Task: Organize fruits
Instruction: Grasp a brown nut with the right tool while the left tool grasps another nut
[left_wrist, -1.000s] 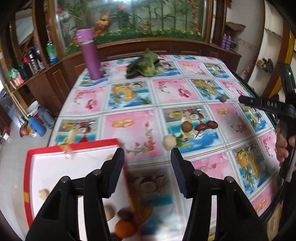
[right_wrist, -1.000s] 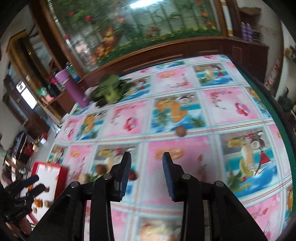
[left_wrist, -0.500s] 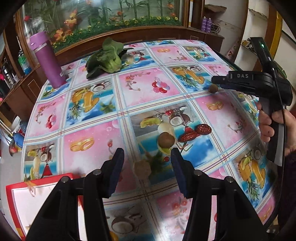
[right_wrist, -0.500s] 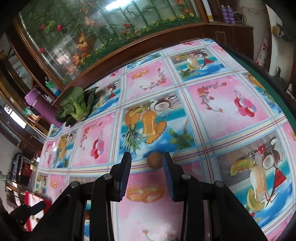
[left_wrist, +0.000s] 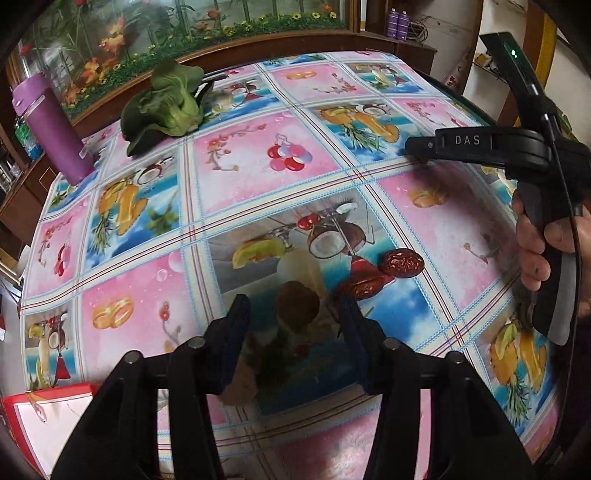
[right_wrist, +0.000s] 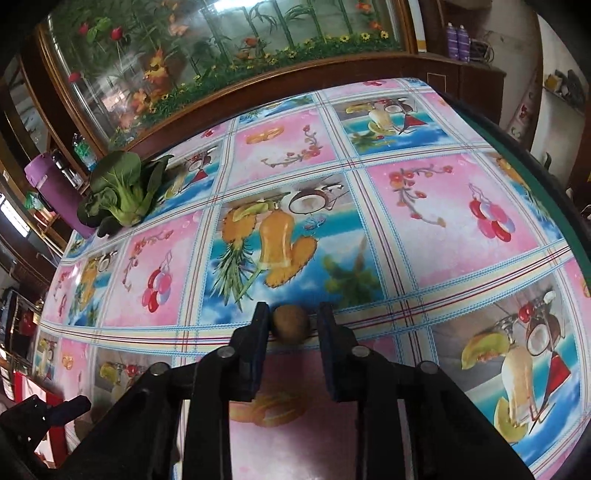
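Observation:
My left gripper (left_wrist: 293, 332) is open and low over the fruit-print tablecloth. A brown round fruit (left_wrist: 297, 304) sits between its fingertips, and a pale beige fruit (left_wrist: 240, 384) lies by its left finger. Two red dates (left_wrist: 402, 262) rest just right of the brown fruit. My right gripper (right_wrist: 291, 330) is open too. It straddles a small brown fruit (right_wrist: 290, 325), with a narrow gap on each side. In the left wrist view the right gripper (left_wrist: 413, 147) reaches in from the right in a person's hand (left_wrist: 535, 251). The small fruit is hidden there.
A red-rimmed white tray (left_wrist: 22, 402) sits at the near left corner. A bok choy (left_wrist: 166, 107) and a purple bottle (left_wrist: 48, 129) stand at the far left. A wooden cabinet with a flower display runs behind the table. The table's green edge (right_wrist: 535, 170) curves along the right.
My left gripper has swung from above the tray out over the cloth to the brown fruit. My right gripper has moved forward until the small brown fruit lies between its fingers.

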